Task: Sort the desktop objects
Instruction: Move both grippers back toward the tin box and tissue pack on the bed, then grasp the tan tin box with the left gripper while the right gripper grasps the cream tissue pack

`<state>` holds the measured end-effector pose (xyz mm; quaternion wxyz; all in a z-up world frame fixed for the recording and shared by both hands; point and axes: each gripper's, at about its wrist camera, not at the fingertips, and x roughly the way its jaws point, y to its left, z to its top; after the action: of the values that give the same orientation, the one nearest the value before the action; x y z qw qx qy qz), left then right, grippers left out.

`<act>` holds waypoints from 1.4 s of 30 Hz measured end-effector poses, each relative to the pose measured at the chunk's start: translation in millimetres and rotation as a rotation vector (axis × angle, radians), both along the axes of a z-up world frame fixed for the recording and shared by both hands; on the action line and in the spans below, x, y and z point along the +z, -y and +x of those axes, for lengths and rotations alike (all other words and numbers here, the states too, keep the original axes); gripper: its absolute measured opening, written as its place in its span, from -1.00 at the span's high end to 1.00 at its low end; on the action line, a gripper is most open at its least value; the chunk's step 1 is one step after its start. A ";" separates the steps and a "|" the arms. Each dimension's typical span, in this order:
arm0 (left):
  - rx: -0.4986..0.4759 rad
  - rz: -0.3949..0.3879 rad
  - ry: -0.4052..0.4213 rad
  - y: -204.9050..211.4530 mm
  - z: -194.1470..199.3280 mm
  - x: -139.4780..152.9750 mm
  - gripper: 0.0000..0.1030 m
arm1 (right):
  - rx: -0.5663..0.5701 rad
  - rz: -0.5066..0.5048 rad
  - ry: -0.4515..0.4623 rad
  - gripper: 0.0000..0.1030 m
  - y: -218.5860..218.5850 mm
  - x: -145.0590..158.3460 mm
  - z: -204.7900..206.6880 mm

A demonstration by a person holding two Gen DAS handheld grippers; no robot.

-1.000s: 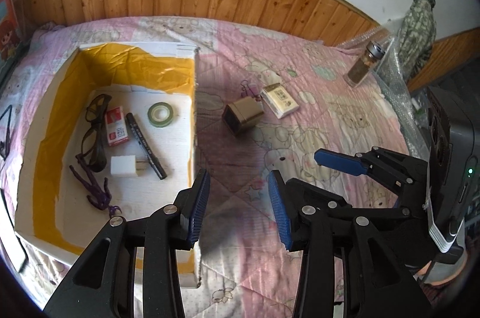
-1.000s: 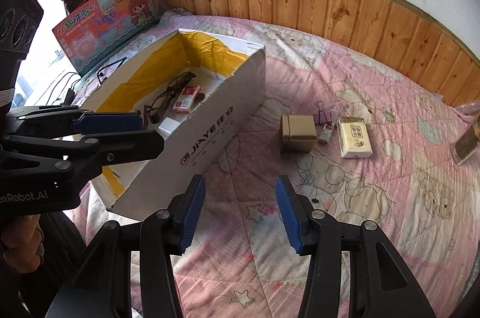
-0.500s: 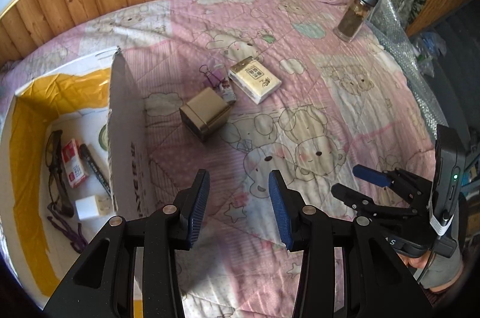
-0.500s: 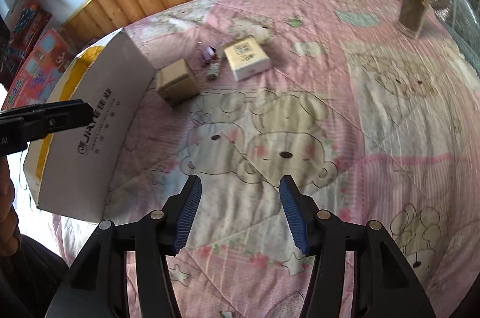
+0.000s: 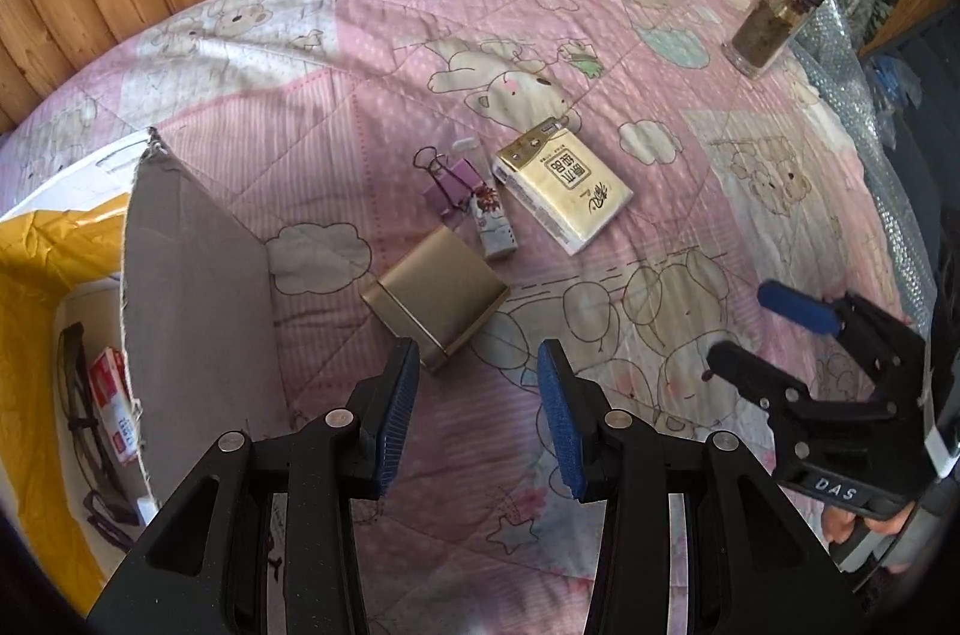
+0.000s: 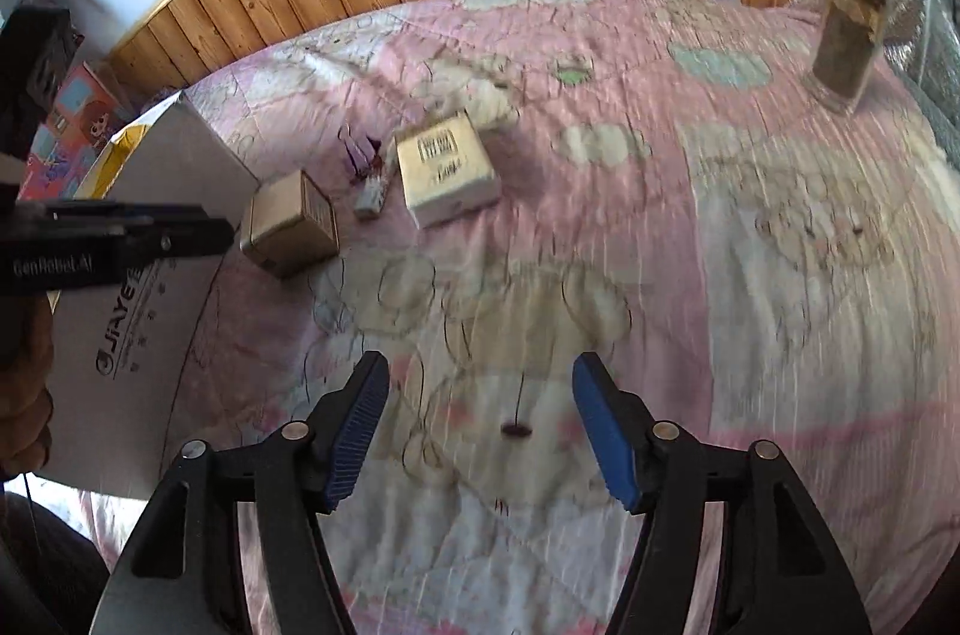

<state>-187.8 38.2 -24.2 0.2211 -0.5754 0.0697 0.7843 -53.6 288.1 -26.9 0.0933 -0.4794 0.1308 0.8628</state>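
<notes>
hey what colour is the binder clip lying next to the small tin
Purple, with dark wire handles. The binder clip shows best in the left wrist view, just beyond the tin.

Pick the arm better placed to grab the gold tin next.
Left. The left tool is open just short of the gold tin. The right tool, also open, hangs over bare quilt, farther from the tin.

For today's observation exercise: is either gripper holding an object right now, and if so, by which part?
Nothing is held. The left gripper and right gripper are both open with only quilt between their fingers; the gold tin lies untouched.
</notes>
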 end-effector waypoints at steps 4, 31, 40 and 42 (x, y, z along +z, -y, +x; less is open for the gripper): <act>-0.028 -0.027 0.009 -11.3 -10.7 -9.3 0.16 | 0.064 0.028 0.015 -0.35 -5.6 -2.6 -50.8; 0.383 0.033 0.160 10.9 -56.4 -34.8 -0.08 | 0.173 0.109 0.092 -0.02 -1.2 -41.9 -108.6; 0.315 0.034 0.107 6.6 -49.8 -21.8 -0.08 | 0.225 0.071 0.063 -0.02 22.8 -33.1 -82.9; 0.216 0.008 0.048 -2.6 -42.7 -17.3 -0.08 | 0.221 0.038 0.061 -0.02 25.0 -34.2 -75.1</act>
<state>-230.5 40.8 -41.4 0.1395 -0.5972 -0.0012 0.7898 -128.7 263.1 -61.1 0.0106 -0.5150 0.0577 0.8552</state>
